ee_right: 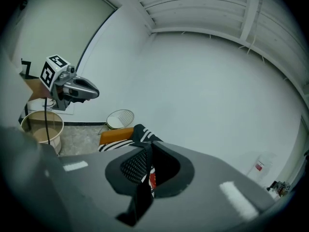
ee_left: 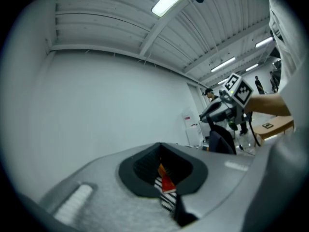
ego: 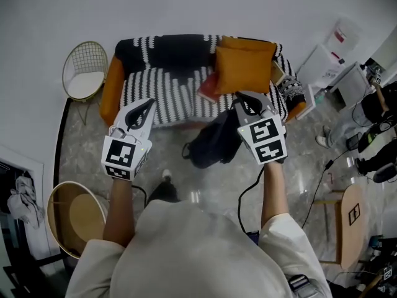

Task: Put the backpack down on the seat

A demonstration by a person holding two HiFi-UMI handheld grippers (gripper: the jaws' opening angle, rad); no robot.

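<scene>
Right gripper (ego: 245,99) clenched on backpack (ego: 214,143) strap (ee_right: 140,197), carrying it from the top so it hangs free. It is over the floor, just near of the sofa (ego: 167,95) seat's front edge, not yet down. Long axis roughly vertical, top up, I judge. Left gripper (ego: 147,104) clenched, empty, well left.

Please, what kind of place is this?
Probably a mock living room set up inside a big workshop hall: a striped sofa and wire chair stand by a white wall, under a ribbed industrial ceiling with strip lights.
</scene>
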